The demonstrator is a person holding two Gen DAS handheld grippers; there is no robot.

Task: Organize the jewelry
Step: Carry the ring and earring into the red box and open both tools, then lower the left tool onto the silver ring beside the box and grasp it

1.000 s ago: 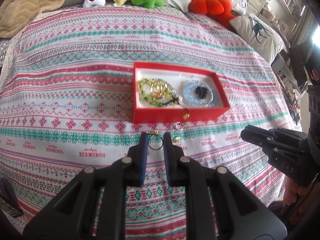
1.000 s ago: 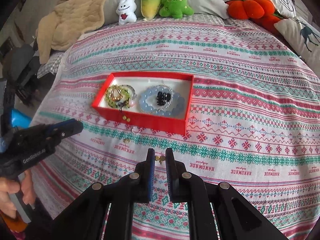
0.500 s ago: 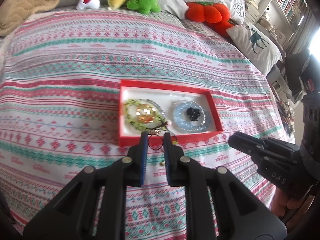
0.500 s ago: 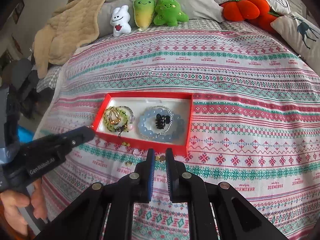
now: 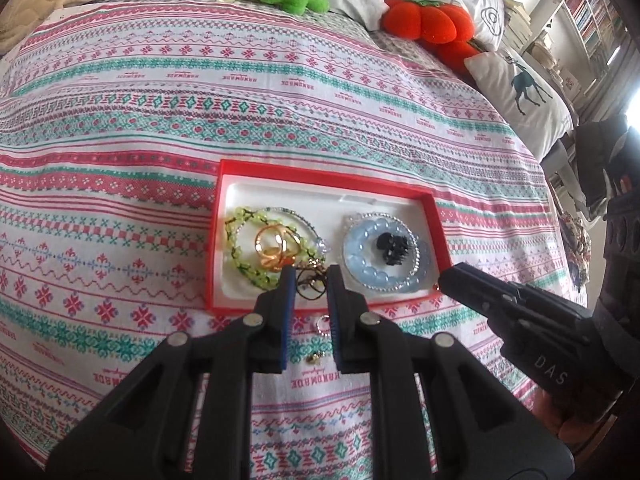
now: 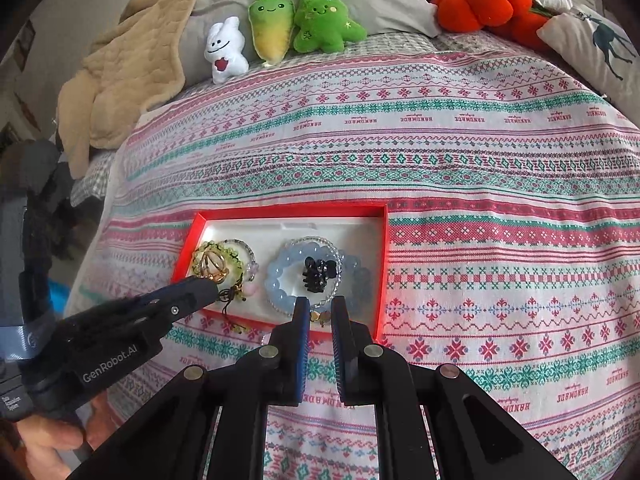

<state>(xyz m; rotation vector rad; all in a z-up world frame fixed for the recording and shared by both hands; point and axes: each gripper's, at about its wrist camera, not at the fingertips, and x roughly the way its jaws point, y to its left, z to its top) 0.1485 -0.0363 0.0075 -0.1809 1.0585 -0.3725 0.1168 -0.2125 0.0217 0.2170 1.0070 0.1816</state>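
Left wrist view: the left gripper [image 5: 311, 280] is clamped on a thin dark ring with a small gold charm [image 5: 310, 286], held between the tips of its fingers [image 5: 288, 280]. The tips stand above the near rim of the red box [image 5: 438, 216], at its middle, so the box interior lies straight ahead and just below. To the left of the tips sits the green bead bracelet [image 5: 240, 252] with gold hoops [image 5: 276, 246] inside it; to the right lies the pale blue bead bracelet [image 5: 360, 256] around a black claw clip [image 5: 393, 246]. The box's long side runs across the view, square to the fingers. On the bedspread [image 5: 120, 120], just short of the box, a clear ring [image 5: 321, 326] and a gold stud [image 5: 314, 357] are not yet put away. The right gripper [image 5: 442, 284] comes in from the right, its tip at the box's near right corner.

Right wrist view: the right gripper [image 6: 320, 312] is pinched on a small gold piece [image 6: 320, 316], probably an earring. Its tips hang over the box's near wall [image 6: 382, 260], right of middle, with the blue bracelet [image 6: 280, 276] directly beyond. The left gripper [image 6: 204, 286] points in from the left, over the near left part of the box, its charm dangling over the rim.

Both loads look to need only a short carry forward before letting go; neither hand is clearly nearer.
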